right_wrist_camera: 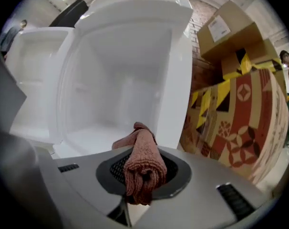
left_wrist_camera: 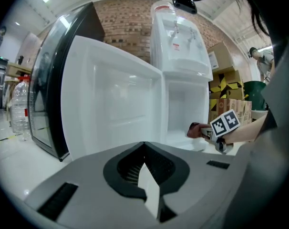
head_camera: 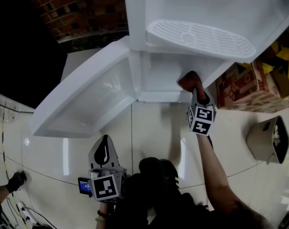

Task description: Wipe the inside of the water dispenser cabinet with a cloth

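The white water dispenser (head_camera: 206, 13) stands with its lower cabinet (head_camera: 159, 78) open and the door (head_camera: 92, 99) swung out to the left. My right gripper (head_camera: 194, 92) is shut on a reddish-brown cloth (head_camera: 190, 79) at the right side of the cabinet opening. In the right gripper view the rolled cloth (right_wrist_camera: 143, 163) sticks out of the right gripper (right_wrist_camera: 142, 178), with the white cabinet inside (right_wrist_camera: 120, 89) just ahead. My left gripper (head_camera: 102, 149) hangs low and back, shut on nothing. From the left gripper (left_wrist_camera: 143, 163) I see the cloth (left_wrist_camera: 196, 129) at the cabinet floor.
Patterned cardboard boxes (head_camera: 249, 85) stand right of the dispenser, close to the right arm. A beige bin (head_camera: 268, 140) sits on the floor at the right. A dark glass-fronted unit (left_wrist_camera: 49, 94) and a water bottle (left_wrist_camera: 20, 104) are to the left. Another person's gloved hand (head_camera: 15, 180) shows at lower left.
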`<move>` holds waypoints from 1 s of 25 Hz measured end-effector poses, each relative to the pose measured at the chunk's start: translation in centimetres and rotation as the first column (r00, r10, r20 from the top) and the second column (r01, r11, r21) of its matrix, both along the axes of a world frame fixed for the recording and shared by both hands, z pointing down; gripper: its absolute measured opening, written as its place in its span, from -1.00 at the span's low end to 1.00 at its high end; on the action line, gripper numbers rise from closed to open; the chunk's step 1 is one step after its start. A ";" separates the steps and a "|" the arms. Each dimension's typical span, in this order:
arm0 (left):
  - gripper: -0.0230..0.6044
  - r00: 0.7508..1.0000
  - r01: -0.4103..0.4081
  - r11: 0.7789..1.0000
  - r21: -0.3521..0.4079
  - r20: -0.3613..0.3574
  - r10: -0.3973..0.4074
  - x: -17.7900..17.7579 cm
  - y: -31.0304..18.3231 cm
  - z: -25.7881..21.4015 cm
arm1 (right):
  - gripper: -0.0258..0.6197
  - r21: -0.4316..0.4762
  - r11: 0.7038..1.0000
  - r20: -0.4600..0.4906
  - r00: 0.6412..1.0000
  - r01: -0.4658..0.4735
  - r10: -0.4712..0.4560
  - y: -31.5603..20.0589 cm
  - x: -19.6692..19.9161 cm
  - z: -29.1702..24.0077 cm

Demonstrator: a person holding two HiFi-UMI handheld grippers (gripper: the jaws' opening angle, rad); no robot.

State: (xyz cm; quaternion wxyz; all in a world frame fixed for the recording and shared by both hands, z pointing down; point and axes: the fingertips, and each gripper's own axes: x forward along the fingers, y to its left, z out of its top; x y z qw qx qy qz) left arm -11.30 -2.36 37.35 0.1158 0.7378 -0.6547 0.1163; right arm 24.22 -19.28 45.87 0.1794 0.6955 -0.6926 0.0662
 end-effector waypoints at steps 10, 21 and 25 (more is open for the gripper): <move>-0.91 1.000 -0.012 1.000 0.000 -0.012 0.012 1.3 0.4 0.4 | -0.70 0.089 0.994 0.116 0.990 0.064 -0.075 2.2 -1.6 -2.5; -0.92 0.993 -0.119 0.992 0.051 0.020 0.118 6.6 -3.3 -0.7 | -0.71 0.242 0.926 0.338 0.869 0.290 -0.360 12.7 -12.9 -10.5; -0.91 0.984 -0.178 0.983 0.048 0.003 0.178 9.6 -3.9 -0.7 | -0.71 0.210 0.926 0.333 0.867 0.315 -0.370 14.0 -12.9 -9.7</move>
